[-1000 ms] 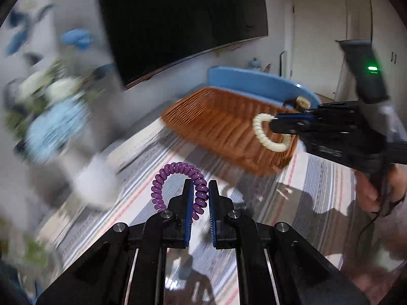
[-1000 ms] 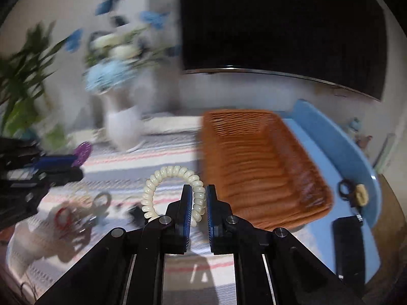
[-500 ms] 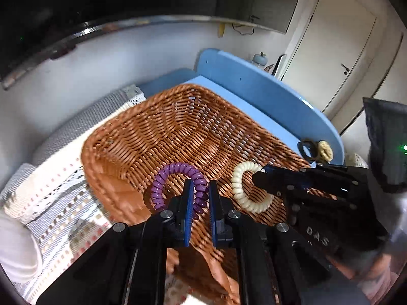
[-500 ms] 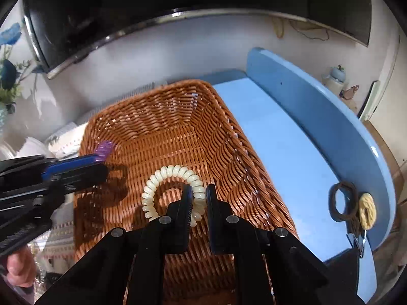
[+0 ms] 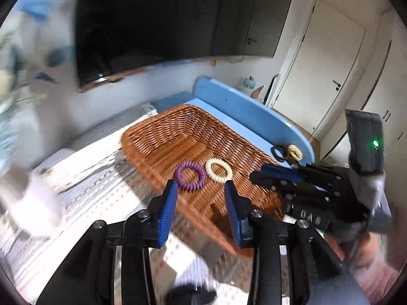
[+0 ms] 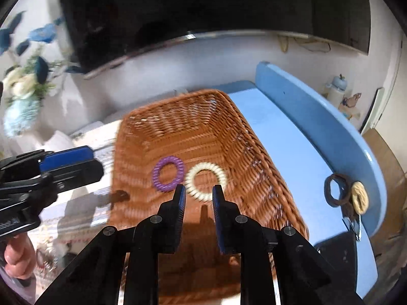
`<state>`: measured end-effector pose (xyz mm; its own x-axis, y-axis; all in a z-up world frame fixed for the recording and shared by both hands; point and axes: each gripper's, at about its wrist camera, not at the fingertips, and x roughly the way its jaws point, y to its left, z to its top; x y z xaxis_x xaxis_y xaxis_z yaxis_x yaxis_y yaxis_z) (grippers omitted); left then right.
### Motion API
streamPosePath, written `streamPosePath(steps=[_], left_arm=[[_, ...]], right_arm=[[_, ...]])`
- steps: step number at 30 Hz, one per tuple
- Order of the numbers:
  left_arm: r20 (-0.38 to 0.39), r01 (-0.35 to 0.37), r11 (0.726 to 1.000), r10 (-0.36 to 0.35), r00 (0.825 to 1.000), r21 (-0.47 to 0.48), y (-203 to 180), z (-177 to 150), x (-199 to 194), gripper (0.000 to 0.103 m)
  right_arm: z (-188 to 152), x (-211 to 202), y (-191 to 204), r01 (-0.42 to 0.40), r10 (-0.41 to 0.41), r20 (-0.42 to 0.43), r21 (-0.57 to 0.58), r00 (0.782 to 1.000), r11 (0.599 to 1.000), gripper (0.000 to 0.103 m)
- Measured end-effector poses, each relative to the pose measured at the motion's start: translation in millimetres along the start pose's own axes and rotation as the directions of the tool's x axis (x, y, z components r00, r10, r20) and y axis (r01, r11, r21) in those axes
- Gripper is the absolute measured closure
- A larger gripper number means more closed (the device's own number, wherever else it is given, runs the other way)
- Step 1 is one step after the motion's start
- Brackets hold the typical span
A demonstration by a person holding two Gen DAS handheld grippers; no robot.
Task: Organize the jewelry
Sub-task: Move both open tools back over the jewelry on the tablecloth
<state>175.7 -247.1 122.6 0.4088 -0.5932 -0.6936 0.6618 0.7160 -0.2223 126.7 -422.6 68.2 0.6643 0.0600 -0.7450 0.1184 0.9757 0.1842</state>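
Note:
A purple spiral hair tie (image 5: 190, 176) (image 6: 168, 173) and a cream spiral hair tie (image 5: 218, 170) (image 6: 205, 181) lie side by side on the floor of the brown wicker basket (image 5: 162, 132) (image 6: 178, 117). My left gripper (image 5: 201, 190) hangs over the basket's near rim, its jaws opening with nothing between them. My right gripper (image 6: 199, 192) is above the basket just short of the cream tie, jaws opening, nothing held; from the left wrist it appears at the right (image 5: 257, 175).
The basket stands on a striped cloth (image 5: 84, 178) beside a blue tray (image 6: 292, 152). A dark hair band (image 6: 335, 189) and a yellow one (image 6: 359, 197) sit at the tray's right end. A white vase of flowers (image 6: 20, 96) stands at the left, a dark screen (image 5: 152, 25) behind.
Both grippers have let go: the purple and cream ties dropped onto the basket floor. Both pairs of jaws have spread, and both grippers have drawn back from the basket.

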Motion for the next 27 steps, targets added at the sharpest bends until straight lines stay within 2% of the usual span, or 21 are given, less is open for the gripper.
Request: streamPosePath(steps=[5,9,13,17,24,27], left_arm=[[0.080,-0.050,0.998,0.053,0.995,-0.049,13,-46,-85,0.061],[0.152,-0.121,0.987,0.137,0.979,-0.106,32,-90,-143,0.061],[0.182,-0.190,0.970,0.215,0.959,-0.149,51,-135,-178,0.061],[0.165,-0.225,0.955,0.258,0.952,-0.195,76,-178,-191,0.061],[0.068,-0.232,0.938,0.257,0.964,-0.257,120,-233,-176,0.061],[0.028,-0.213,0.949,0.225,0.974,-0.233,119,-250,-167,0.062]], right_arm=[[-20,-45,34,-0.045,0.048,0.051,-0.054,0.998,0.998,0.079],[-40,-68,64,-0.110,0.118,0.079,-0.091,0.990,0.990,0.079],[-60,-74,97,-0.176,0.191,0.097,-0.147,0.977,0.973,0.078],[-74,-70,129,-0.213,0.231,0.061,-0.218,0.971,0.952,0.077],[-92,-44,175,-0.274,0.274,-0.042,-0.306,0.961,0.912,0.077],[-101,-32,188,-0.308,0.297,-0.083,-0.335,0.951,0.891,0.077]])
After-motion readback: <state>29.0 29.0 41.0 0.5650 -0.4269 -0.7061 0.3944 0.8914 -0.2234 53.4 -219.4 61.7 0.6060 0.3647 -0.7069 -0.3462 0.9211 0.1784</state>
